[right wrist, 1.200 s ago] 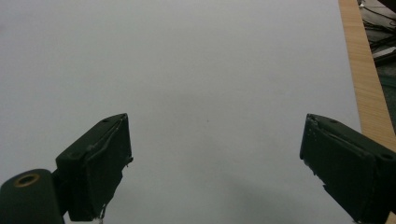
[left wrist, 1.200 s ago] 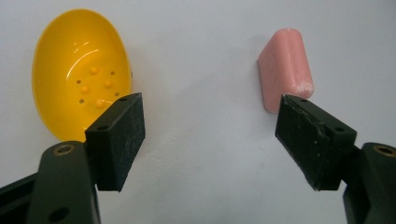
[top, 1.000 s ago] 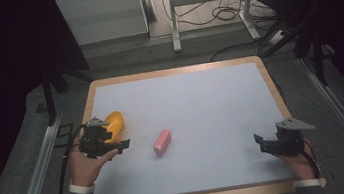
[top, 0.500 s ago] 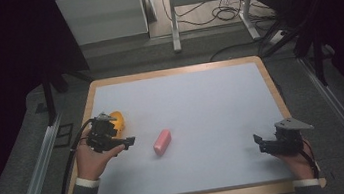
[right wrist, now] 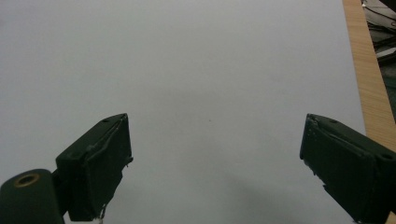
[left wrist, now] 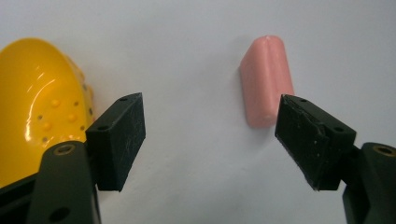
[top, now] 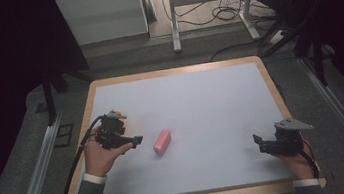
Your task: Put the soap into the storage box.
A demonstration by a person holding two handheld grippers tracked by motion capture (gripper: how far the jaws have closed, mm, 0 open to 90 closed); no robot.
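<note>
Closest to the person, at the near right of the desk (top: 193, 81), the right hand holds the right claw (top: 262, 144) low over the white top. Its two black jaws are spread wide, with nothing but bare white between them. A grey three-cornered plate sits on top of it. From that claw's own camera you can see the wooden edge of the desk running along the right side.

Over on the left, a bit farther in, the left hand (top: 101, 154) holds the left claw (top: 134, 142). A black cable trails from it back along the desk edge. Its jaws are spread wide too, and they pinch nothing. They point toward the middle of the desk.

Just past those jaws lies a small pink block (top: 162, 141) with rounded ends (it looks a bit like a bar of soap, though I can't be sure). It lies flat on the white top, near the left claw but not touching it. In the left gripper view it sits ahead of the right-hand jaw.

A shiny yellow thing (left wrist: 37, 102) with little dots on it, curved like a bowl, sits beside the other jaw.

Beyond the desk are grey floor, metal legs and some loose cables (top: 227, 11).
</note>
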